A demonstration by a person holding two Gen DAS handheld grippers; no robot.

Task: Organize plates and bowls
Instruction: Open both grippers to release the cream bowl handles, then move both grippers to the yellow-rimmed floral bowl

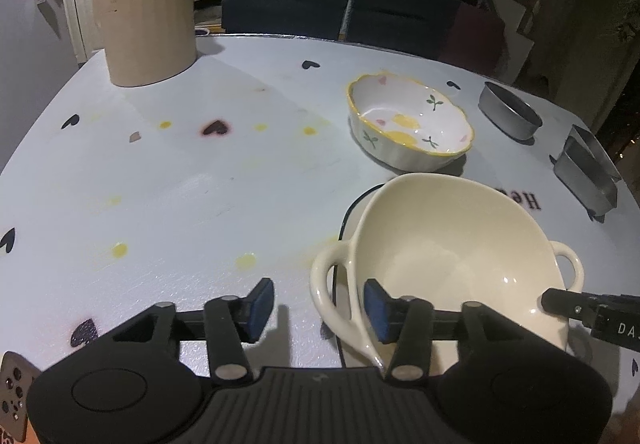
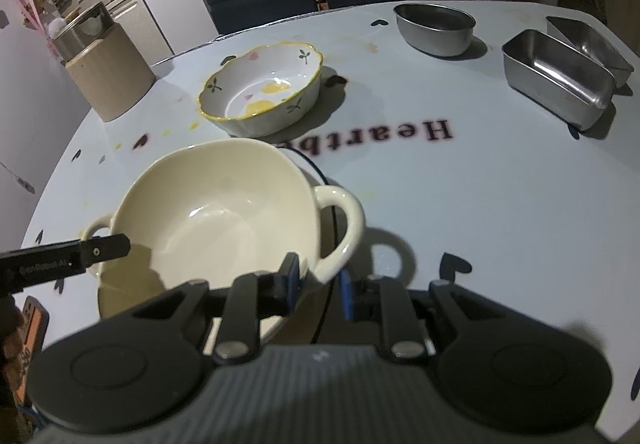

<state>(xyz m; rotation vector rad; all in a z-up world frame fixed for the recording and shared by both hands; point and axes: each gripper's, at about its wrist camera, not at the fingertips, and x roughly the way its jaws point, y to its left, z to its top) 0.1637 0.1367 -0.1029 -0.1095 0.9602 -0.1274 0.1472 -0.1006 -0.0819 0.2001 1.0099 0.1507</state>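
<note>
Both grippers at cream bowl (image 1: 452, 244): left gripper (image 1: 320, 308) open astride its handle, right gripper (image 2: 318, 284) clamps rim.

Cream bowl (image 1: 448, 244): near wall and base hidden behind the left gripper (image 1: 318, 310) body in the left wrist view; its right handle partly covered by the right gripper (image 1: 560, 304) finger tip coming in from the frame's right edge. Black-rimmed plate (image 1: 345, 219) under the bowl shows only as a thin arc beyond the left gripper's right pad, rest covered. Right wrist view: printed word (image 2: 400, 135) on the tablecloth (image 2: 480, 224) past the right gripper is blurred, its left end hidden behind the bowl rim. Whether the right gripper's pads actually press the bowl wall can't be told. Far steel tray (image 2: 592, 39) half hidden behind the nearer one.
</note>
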